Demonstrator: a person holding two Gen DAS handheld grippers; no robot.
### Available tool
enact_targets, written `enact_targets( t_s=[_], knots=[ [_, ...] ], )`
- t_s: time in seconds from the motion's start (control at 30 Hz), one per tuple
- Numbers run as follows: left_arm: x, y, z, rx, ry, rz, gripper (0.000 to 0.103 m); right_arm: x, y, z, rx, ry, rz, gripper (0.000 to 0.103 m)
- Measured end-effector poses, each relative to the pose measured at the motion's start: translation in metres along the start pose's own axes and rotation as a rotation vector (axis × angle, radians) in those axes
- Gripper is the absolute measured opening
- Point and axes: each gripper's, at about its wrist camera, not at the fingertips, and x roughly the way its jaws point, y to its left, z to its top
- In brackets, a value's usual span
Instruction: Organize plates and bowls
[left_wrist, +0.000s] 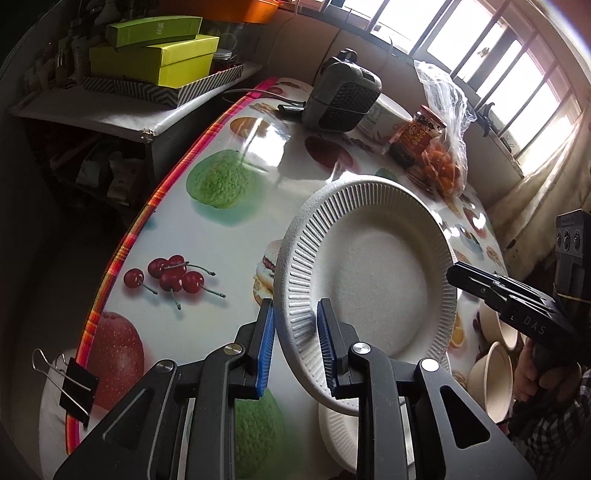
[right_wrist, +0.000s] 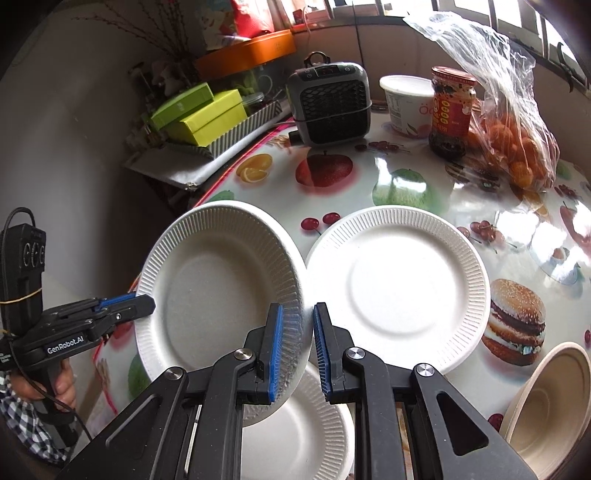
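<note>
A white paper plate (left_wrist: 373, 280) is held tilted above the table between both grippers. My left gripper (left_wrist: 295, 343) has its blue pads either side of the plate's near rim. My right gripper (right_wrist: 298, 350) has its pads either side of the opposite rim of the same plate (right_wrist: 218, 291); it also shows in the left wrist view (left_wrist: 465, 277). A second white plate (right_wrist: 399, 295) lies flat on the table. A third plate (right_wrist: 299, 443) lies under the held one. Beige bowls (left_wrist: 495, 373) stand at the right; one also shows in the right wrist view (right_wrist: 550, 406).
The table (left_wrist: 229, 251) has a glossy fruit-print cloth. At its far side stand a grey heater (right_wrist: 332, 103), a white tub (right_wrist: 406, 103), a red jar (right_wrist: 452, 110) and a bag of oranges (right_wrist: 517, 147). Green boxes (left_wrist: 155, 55) sit on a side shelf.
</note>
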Motion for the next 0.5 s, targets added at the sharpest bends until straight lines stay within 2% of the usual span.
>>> enact_targets(
  t_s=[0.5],
  knots=[
    [0.002,-0.023,-0.034,0.055,0.056,-0.026,0.024,-0.021,-0.013,-0.047,0.031,0.035,-0.034,0.017]
  ],
)
